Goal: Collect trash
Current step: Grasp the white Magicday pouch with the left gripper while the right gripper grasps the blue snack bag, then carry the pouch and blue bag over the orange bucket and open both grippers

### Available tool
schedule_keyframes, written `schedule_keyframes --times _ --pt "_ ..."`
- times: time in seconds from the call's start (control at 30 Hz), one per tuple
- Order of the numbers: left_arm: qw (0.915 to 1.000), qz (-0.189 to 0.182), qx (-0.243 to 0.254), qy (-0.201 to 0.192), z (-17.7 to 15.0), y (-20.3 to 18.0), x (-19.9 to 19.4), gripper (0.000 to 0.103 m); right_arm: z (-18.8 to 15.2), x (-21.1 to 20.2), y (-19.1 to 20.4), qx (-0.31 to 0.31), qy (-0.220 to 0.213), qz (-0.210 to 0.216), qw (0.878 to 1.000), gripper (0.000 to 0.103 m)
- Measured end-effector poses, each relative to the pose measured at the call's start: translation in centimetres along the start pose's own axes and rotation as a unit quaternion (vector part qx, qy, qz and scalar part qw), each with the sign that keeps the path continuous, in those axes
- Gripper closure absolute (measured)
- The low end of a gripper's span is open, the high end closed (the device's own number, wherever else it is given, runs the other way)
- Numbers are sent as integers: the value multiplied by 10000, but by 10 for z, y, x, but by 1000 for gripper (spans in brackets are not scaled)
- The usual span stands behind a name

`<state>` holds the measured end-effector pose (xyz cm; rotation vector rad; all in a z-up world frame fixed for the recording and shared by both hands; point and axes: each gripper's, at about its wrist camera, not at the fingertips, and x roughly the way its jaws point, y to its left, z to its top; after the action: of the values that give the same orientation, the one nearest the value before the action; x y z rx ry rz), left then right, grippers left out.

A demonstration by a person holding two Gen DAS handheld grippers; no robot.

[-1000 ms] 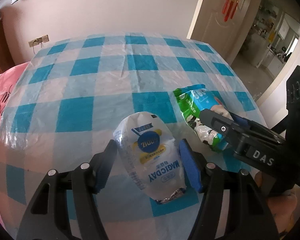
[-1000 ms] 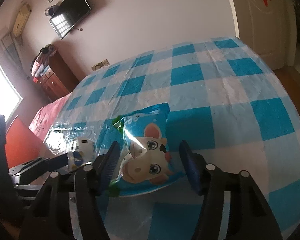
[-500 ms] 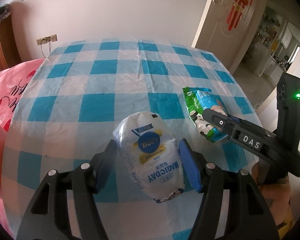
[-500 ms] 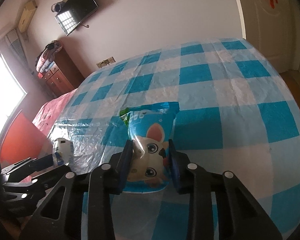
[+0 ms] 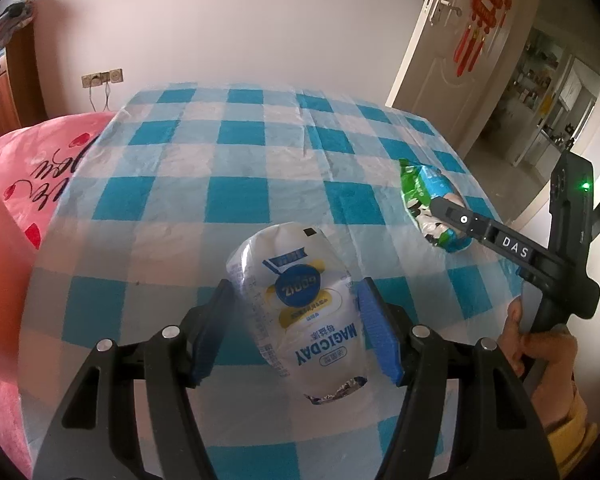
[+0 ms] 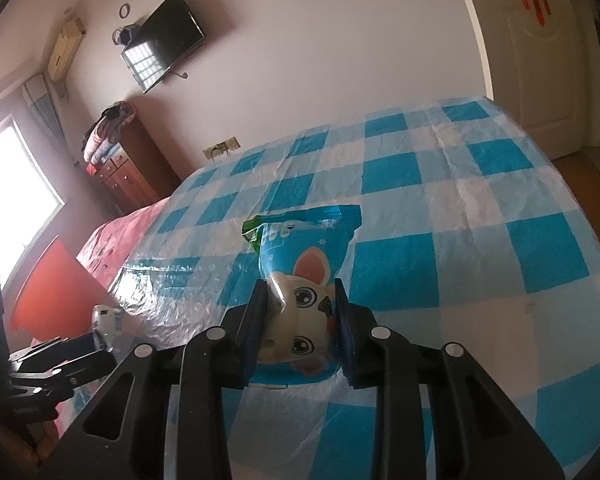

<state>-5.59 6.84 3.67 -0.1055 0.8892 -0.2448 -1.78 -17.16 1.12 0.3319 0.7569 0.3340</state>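
A white MAGICDAY snack bag (image 5: 300,312) sits upright between the blue pads of my left gripper (image 5: 296,292), which is shut on it above the blue-and-white checked tablecloth (image 5: 240,200). To its right, a blue snack bag with a cartoon animal (image 5: 424,184) is pinched at its near end by my right gripper (image 5: 434,206). In the right wrist view the right gripper (image 6: 300,292) presses both pads into the blue bag (image 6: 304,248), whose far end lies on the cloth. My left gripper (image 6: 80,352) with the white bag (image 6: 106,320) shows at the lower left.
Pink bedding (image 5: 28,168) borders the table's left side. A wooden dresser (image 6: 128,172) stands by the far wall, and a white door (image 5: 440,60) is open at the back right. A person's hand (image 5: 540,344) grips the right handle. A red panel (image 6: 56,284) stands beside the table.
My right gripper's jaws have shut onto the blue snack bag. My left gripper has drawn back and slightly up from the table with the white bag held.
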Motion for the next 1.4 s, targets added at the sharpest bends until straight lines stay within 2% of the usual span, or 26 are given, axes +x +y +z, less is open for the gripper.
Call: schedule_keyframes --times 0.23,0.43,0.57,0.83,1.1,1.4 --pt "9998 -58 -16 -168 -8 17 -16 39 -5 -6 6 136 -149 -104 9997 70" --pt "9991 -180 -96 -364 -12 33 -34 39 -9 -10 32 96 -69 -111 9999 70" --pt "9980 -198 -139 -590 -12 43 -52 39 -10 -8 51 96 130 24 9999 70" --pt "9914 -148 -457 -1213 0 80 -104 39 -5 -5 112 30 506 631 9967 70" --pt "9780 417 -870 -1849 9 133 -160 39 19 -6 205 -556 576 1346 9876 70" --pt "9574 1201 -1449 -2191 3 203 -197 39 36 19 312 -1229 840 1992 9686 70"
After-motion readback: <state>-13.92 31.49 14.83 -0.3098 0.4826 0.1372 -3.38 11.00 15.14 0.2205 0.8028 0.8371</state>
